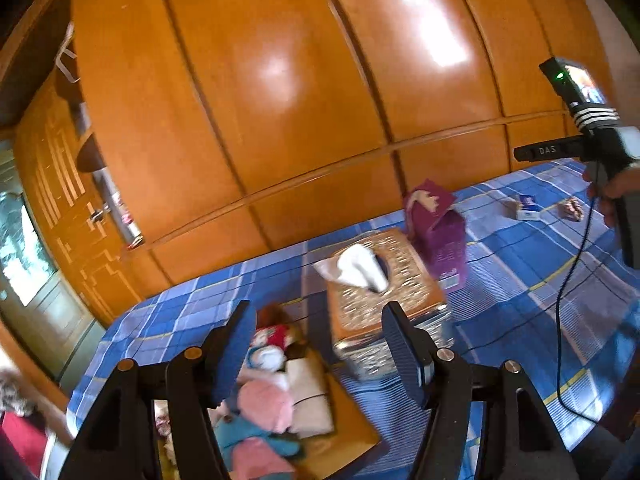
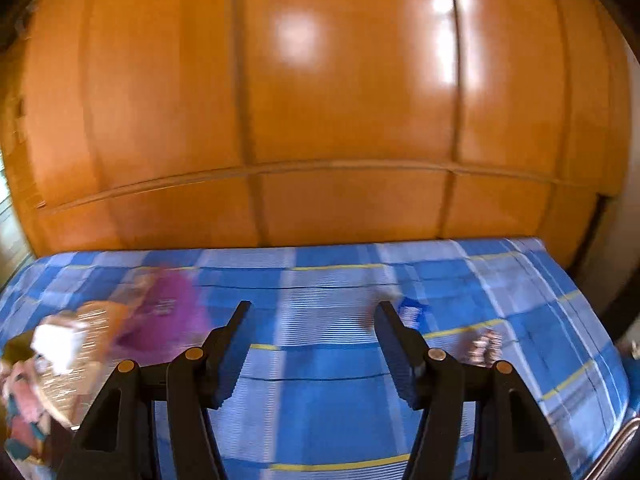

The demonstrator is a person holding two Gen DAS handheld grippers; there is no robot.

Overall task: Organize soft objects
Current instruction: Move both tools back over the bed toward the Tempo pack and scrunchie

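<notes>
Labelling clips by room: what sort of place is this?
Probably a bedroom: a bed under a blue plaid sheet, a glossy wooden wardrobe right behind it, and a tissue box lying on the sheet.

we logged the left gripper (image 1: 320,344) with its jaws spread wide and nothing between the dark blue pads (image 1: 236,354), pointed forward and slightly down. the right gripper (image 2: 314,340) was likewise wide apart and empty in its own view. in the left wrist view the right gripper's body (image 1: 600,136) sat high at the right edge, gripped by the person's right hand (image 1: 612,196); its fingertips were out of that frame.
</notes>
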